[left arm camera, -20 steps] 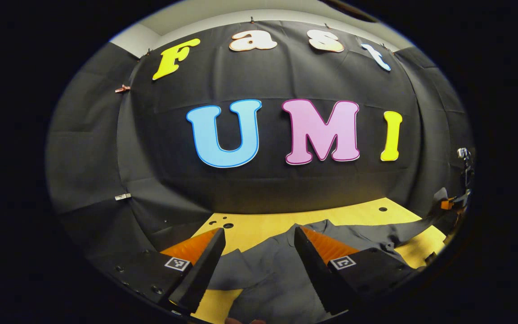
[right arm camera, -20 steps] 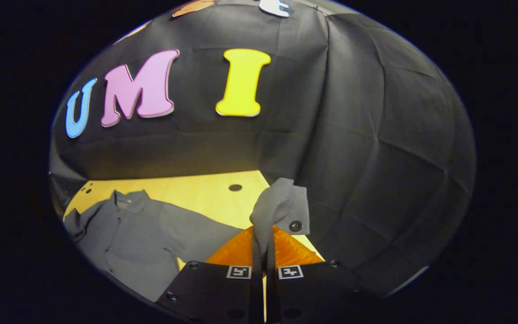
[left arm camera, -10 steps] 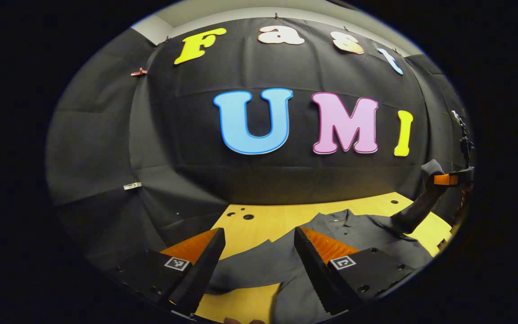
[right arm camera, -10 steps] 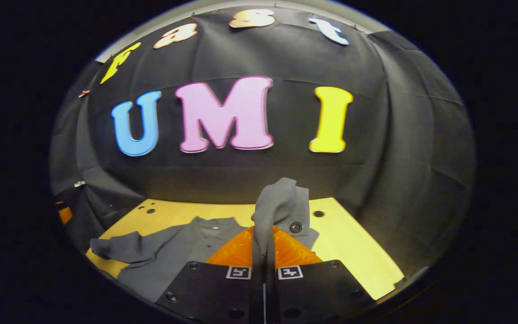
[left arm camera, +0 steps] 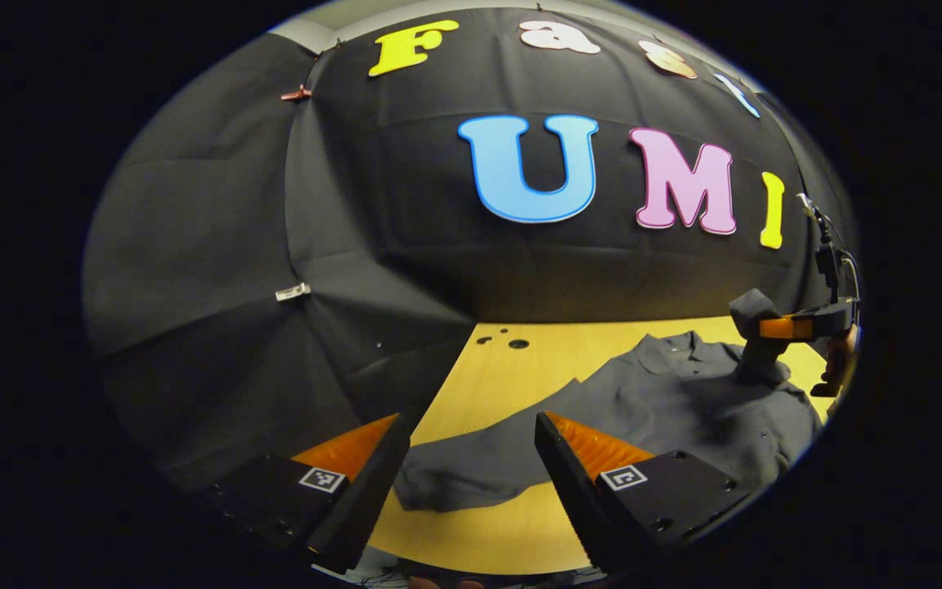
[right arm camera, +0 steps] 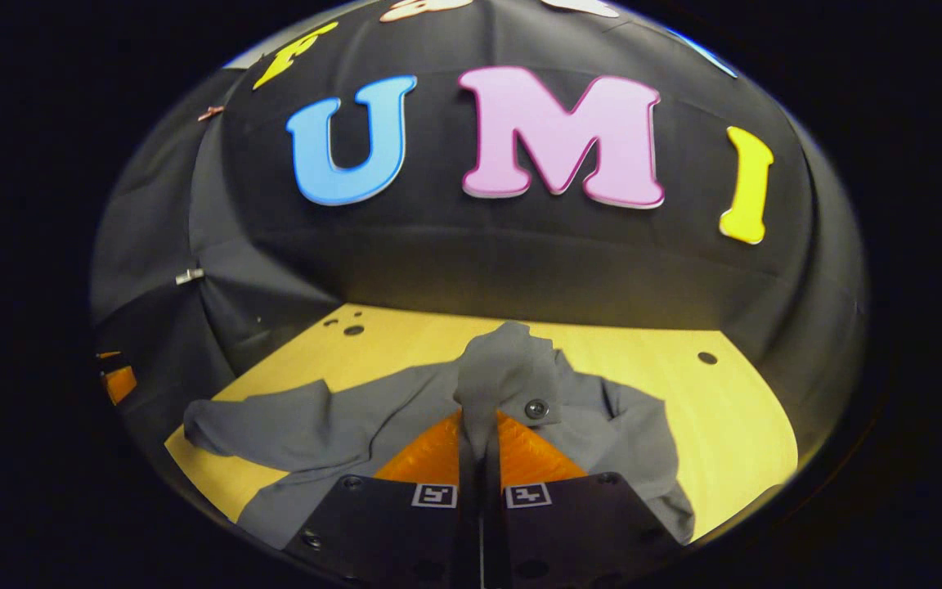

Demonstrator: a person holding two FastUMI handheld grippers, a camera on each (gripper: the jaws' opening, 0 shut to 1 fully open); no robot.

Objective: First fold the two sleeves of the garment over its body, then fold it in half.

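Observation:
A dark grey long-sleeved shirt lies on the yellow wooden table. In the left gripper view its near sleeve stretches toward me, its end lying between and beyond my open fingers. My left gripper hovers above that sleeve, holding nothing. In the right gripper view my right gripper is shut on the other sleeve's buttoned cuff, held up over the shirt body. That right gripper also appears far right in the left gripper view, with the lifted cuff above the shirt.
The black cloth wall closes the table's far side and left side. Small holes mark the tabletop near its far edge. Another hole lies to the right of the shirt. Bare wood lies right of the shirt.
My right gripper has carried the cuff inward, from beside the table's right edge to above the shirt body. My left gripper has swung left and now looks down the near sleeve.

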